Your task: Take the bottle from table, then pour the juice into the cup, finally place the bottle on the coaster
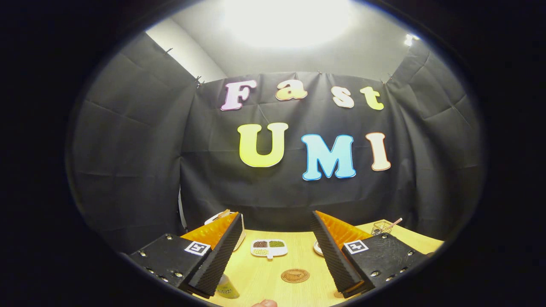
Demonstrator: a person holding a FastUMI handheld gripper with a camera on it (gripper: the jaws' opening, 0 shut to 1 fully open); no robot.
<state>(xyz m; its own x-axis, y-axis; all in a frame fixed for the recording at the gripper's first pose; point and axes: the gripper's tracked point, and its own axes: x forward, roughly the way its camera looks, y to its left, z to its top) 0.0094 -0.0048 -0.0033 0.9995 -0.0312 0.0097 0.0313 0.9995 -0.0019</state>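
A pale wooden desk (pixel 273 273) fills the bottom of the frame. On it lie a round coaster (pixel 295 275) at lower centre, a divided white dish (pixel 268 248) above it, a wire basket (pixel 381 227) at right, and a bottle (pixel 227 287) at lower left.

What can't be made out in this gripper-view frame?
- Bottle: mostly hidden behind the left finger of the open gripper; cap and juice level unseen.
- Cup: just a rim sliver beside the right finger.
- Divided dish: contents too small to identify.
- Wire basket: contents unclear.
- Coaster: print too small.
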